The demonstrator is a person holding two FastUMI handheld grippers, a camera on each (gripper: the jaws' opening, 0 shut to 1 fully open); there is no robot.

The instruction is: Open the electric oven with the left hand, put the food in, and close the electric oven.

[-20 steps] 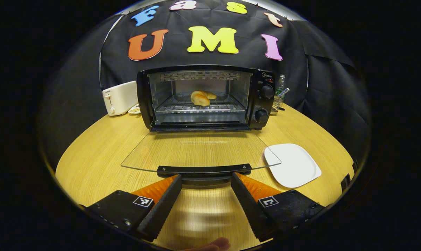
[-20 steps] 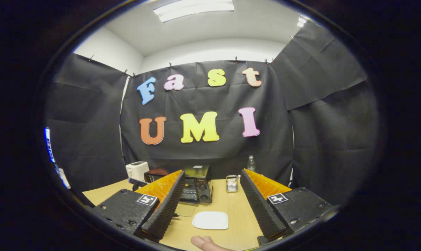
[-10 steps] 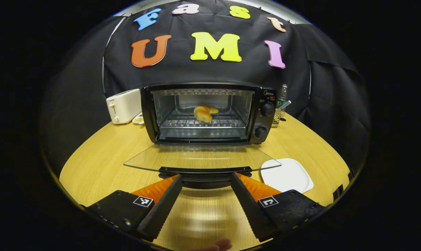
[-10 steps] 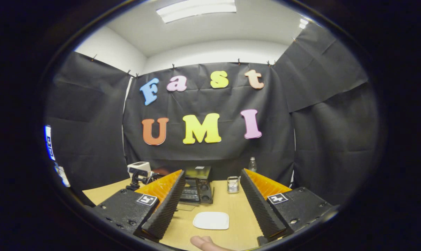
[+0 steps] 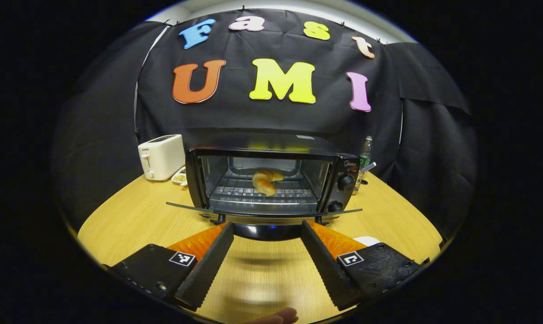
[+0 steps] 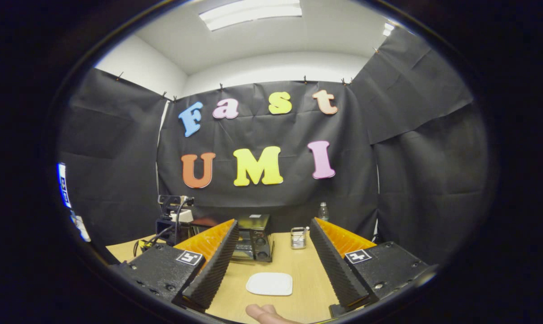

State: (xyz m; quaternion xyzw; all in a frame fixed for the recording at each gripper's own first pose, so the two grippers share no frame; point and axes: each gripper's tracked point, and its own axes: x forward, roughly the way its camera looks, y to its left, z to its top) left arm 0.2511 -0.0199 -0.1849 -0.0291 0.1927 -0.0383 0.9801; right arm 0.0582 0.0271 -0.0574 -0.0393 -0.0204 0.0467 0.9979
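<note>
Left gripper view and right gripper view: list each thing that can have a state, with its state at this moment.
Oven door: partly raised, near level, not shut.
Oven: open, dark inside.
Bread: on the rack inside the oven.
Left gripper: open, fingers either side of the door handle.
Right gripper: open, empty, held back over the table.
White plate: empty, on the table.
Toaster: upright, nothing showing in its slots.

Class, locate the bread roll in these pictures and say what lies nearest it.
In the left gripper view the bread roll lies on the wire rack inside the electric oven, about mid-width, behind the partly raised glass door.
</note>
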